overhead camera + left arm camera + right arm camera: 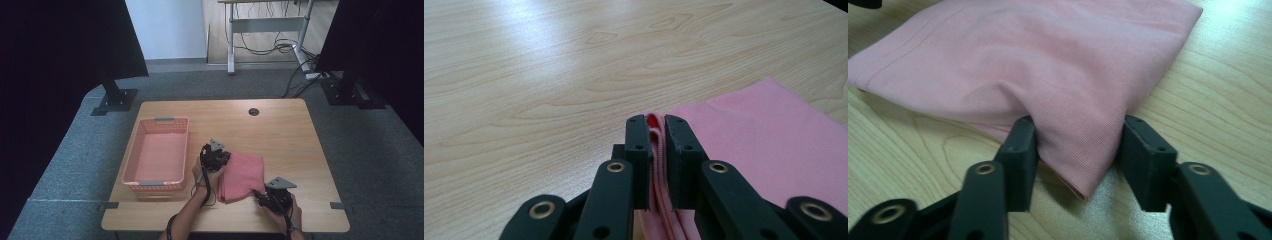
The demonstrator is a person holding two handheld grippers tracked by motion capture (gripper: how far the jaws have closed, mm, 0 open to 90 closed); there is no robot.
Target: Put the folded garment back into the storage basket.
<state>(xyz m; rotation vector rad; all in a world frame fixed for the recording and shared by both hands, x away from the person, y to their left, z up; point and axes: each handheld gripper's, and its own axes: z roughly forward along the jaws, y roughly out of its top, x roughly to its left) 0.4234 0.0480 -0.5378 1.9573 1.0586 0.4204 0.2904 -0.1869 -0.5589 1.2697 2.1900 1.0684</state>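
The folded pink cloth (pixel 242 175) lies on the wooden surface (pixel 280 135) just right of the pink basket (pixel 157 155), near the person's edge. The left gripper (pixel 656 145) has its fingers (pixel 639 150) shut tight on the cloth's edge, several layers pinched between them. The right gripper (pixel 1080 160) straddles a corner of the cloth; its fingers (pixel 1020 155) stand about half apart and press against the bunched fabric on both sides, though I cannot tell how firm that hold is.

The main risk, as I judge it, is an uneven grip: if the right side catches only the top layers, the fold could spill open once lifted, and the lower layers would drag on the surface. A loose right hold might also let that corner slip, leaving the cloth hanging from the left gripper alone and missing the basket.

The surface is light wood with a round cable hole (pixel 254 111). It stands on grey carpet (pixel 75 150), with dark panels on stands to either side and another desk with trailing cables (pixel 270 47) behind.
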